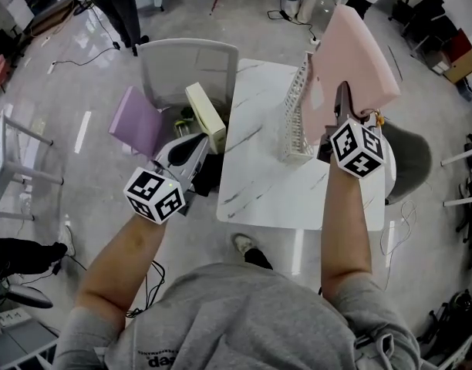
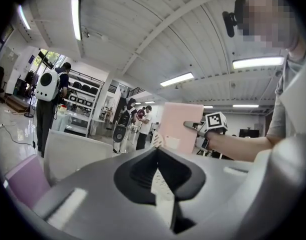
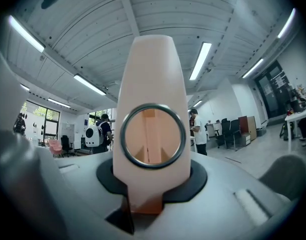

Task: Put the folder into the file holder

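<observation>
My right gripper (image 1: pixel 342 102) is shut on a pink folder (image 1: pixel 352 60) and holds it upright in the air, just above and right of the white mesh file holder (image 1: pixel 295 122) on the table. In the right gripper view the folder's spine (image 3: pixel 153 84), with its round finger hole, stands straight up between the jaws. The left gripper view shows the same folder (image 2: pixel 180 126) from the side. My left gripper (image 1: pixel 191 149) hovers left of the table with its jaws together and nothing in them.
The white marble table (image 1: pixel 298 191) carries the file holder at its far middle. Left of it, a grey chair (image 1: pixel 188 64) holds a purple folder (image 1: pixel 137 120) and a cream folder (image 1: pixel 207 114). Another grey chair (image 1: pixel 413 160) stands to the right. People stand far off.
</observation>
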Motion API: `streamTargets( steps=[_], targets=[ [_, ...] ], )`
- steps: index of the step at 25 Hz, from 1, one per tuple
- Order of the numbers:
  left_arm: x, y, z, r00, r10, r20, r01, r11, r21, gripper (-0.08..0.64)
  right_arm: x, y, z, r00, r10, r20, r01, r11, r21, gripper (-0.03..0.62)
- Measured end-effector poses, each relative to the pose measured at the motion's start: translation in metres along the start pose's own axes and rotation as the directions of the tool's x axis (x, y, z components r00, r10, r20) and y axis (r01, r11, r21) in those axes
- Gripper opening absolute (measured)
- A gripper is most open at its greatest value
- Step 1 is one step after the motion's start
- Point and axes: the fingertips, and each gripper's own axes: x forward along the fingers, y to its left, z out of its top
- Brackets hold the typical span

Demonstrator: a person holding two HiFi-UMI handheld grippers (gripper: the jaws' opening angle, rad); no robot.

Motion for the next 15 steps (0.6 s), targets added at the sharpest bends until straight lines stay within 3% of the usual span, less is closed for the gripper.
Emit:
streamTargets(
  steps=[15],
  targets=[
    [-0.009, 0.008, -0.061, 0.993, -0.006, -0.114, 0.000, 0.999, -0.049, 0.060, -0.003, -0.006, -0.078, 1.000, -0.007, -0.021, 0.007, 1.000, 0.006, 0.124]
  ],
)
